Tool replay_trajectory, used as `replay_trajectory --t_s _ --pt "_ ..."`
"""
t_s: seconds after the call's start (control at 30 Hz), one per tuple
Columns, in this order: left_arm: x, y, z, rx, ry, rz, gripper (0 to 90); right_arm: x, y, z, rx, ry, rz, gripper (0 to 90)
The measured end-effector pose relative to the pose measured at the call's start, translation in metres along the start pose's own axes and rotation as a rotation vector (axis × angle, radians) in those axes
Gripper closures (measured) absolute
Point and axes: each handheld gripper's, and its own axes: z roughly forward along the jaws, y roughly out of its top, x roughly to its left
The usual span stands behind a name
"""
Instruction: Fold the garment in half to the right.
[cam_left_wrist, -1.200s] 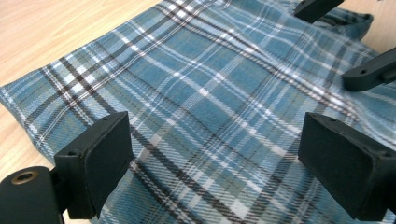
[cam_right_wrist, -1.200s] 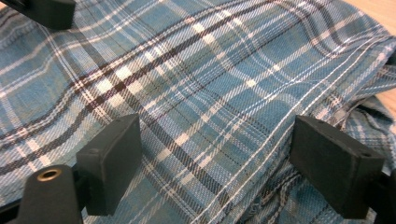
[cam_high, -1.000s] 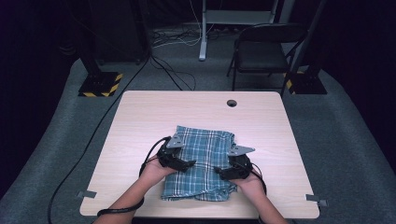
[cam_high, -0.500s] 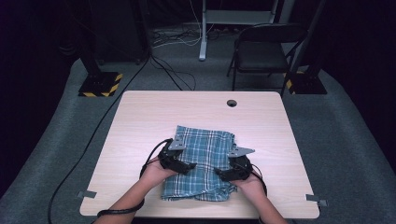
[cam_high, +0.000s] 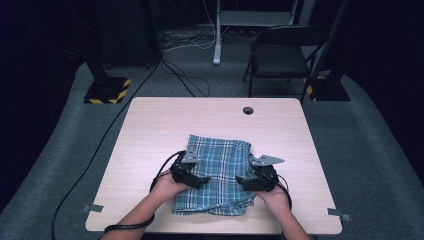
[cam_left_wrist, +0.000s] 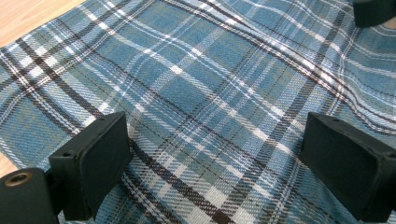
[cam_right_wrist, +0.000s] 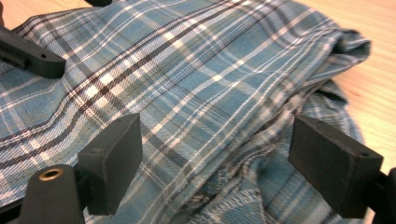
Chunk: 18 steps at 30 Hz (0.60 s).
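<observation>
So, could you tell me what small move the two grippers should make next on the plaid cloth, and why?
Probably lower both and close the jaws on the fabric. The left gripper and right gripper hang open over the folded plaid cloth, jaws wide apart with nothing pinched, so neither has a hold yet to fold or lift it.

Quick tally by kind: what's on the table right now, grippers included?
Plaid cloth: 1, blue check, folded and rumpled
Hand-held grippers: 2, left gripper and right gripper, both with jaws open over the cloth
Tape strips at the table's near corners: 2, and
Total: 5
</observation>
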Motion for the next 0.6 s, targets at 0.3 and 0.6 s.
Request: replay_trajectory --t_s 0.3,0.6 --pt "-0.005 -0.004 0.002 -0.008 0.024 0.007 7.2 -0.004 0.006 -0.008 -0.053 -0.006 0.034 16.2" --pt "-0.008 -0.001 -0.016 -0.025 0.014 -0.008 8.4 0.011 0.019 0.011 -0.021 0.027 -0.063 16.0"
